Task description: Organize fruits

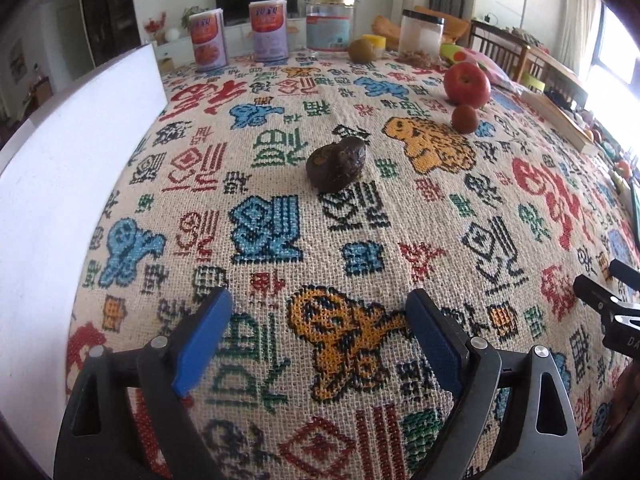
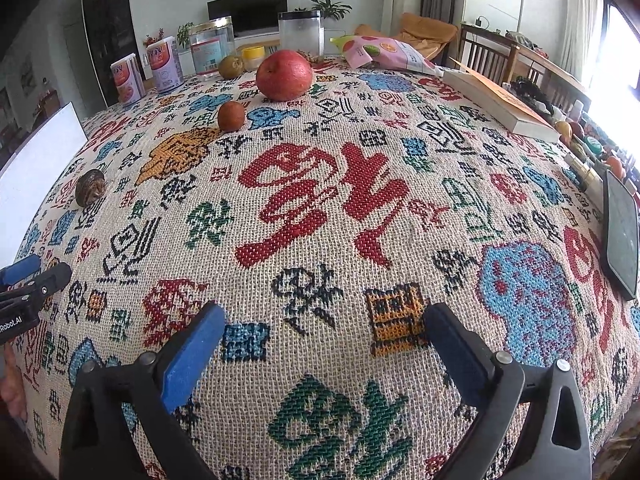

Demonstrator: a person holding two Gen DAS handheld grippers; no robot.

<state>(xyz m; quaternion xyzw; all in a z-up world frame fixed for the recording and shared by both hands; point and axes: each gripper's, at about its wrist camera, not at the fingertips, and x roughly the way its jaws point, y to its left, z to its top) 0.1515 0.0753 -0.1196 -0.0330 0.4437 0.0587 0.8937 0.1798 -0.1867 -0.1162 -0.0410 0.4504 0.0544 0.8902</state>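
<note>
Bare tablecloth [image 2: 320, 240] lies open ahead of both grippers. Only 3 obstacles sit mid-table: a dark fruit [image 1: 337, 165], an apple [image 2: 284, 75] and a small brown fruit [image 2: 231, 116]. Jars [image 2: 301, 36] line the far edge.

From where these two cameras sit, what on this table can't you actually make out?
- White board: left wrist view, cut off by the left edge; its purpose is unclear.
- Labels on the two tins: both views, too small to read.
- Clutter beyond the book: right wrist view, tiny and washed out by window glare.
- Dark wrinkled fruit: its kind is unclear in either view.
- Right claw: left wrist view, cropped by the right edge.
</note>
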